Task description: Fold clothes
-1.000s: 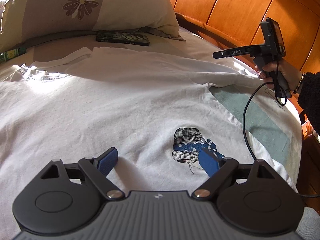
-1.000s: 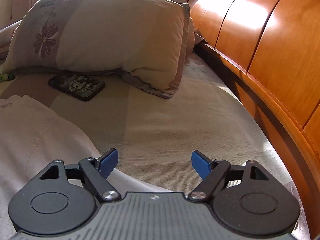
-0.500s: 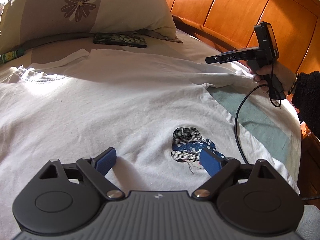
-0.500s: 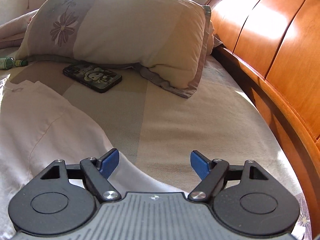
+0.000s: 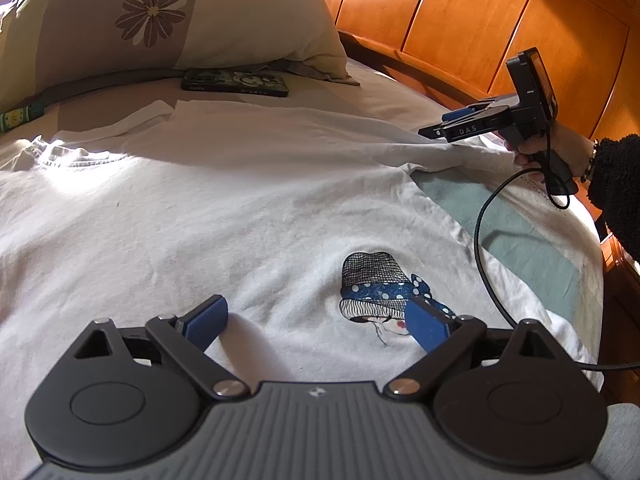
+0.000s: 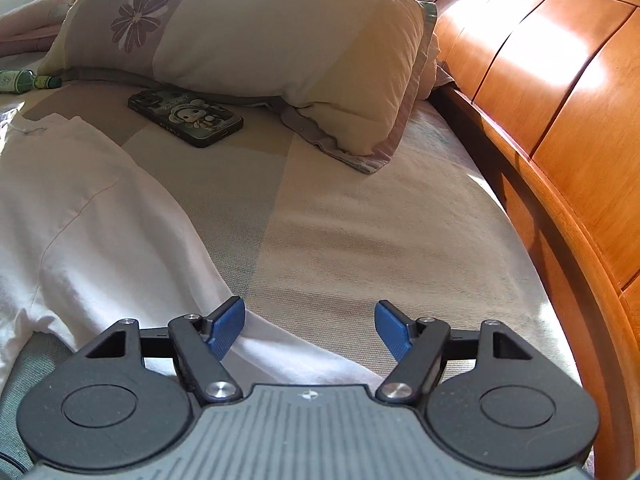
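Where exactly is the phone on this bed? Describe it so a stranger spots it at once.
Start at the big flowered pillow by the wooden headboard. The phone lies flat on the sheet just in front of the pillow's lower edge, beyond the white T-shirt. It is the only dark, flat rectangle there, with a cartoon figure on its case.

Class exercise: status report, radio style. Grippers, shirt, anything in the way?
Left gripper open over shirt. Right gripper open at sleeve. Shirt flat, unfolded. Phone beyond it.
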Demonstrator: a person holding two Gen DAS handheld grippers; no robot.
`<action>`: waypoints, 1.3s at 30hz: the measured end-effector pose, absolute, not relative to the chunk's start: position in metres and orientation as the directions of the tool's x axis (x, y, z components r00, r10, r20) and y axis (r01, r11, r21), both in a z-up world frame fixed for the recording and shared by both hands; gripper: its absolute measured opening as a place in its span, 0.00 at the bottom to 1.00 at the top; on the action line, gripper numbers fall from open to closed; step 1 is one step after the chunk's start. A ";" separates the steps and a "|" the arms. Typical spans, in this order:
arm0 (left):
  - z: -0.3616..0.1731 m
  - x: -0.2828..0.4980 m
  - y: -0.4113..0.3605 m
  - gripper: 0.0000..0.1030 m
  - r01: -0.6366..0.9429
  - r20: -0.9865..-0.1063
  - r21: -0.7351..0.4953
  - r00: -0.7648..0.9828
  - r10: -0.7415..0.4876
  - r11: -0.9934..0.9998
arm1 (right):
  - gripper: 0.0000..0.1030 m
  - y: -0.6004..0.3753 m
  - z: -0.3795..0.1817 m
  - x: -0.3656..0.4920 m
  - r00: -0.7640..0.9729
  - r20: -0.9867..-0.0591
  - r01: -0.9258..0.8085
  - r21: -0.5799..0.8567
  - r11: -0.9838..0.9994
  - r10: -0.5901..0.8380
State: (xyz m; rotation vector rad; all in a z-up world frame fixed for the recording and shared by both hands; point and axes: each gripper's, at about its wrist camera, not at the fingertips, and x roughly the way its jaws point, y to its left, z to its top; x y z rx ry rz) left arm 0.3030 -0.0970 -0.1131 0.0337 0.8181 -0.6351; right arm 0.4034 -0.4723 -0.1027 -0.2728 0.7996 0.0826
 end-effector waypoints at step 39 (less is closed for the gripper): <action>-0.117 0.299 -0.102 0.98 0.549 -0.689 -0.183 0.520 -0.505 0.816 | 0.20 -0.427 -0.099 0.350 0.635 -0.756 -0.502 -0.245 0.829 0.161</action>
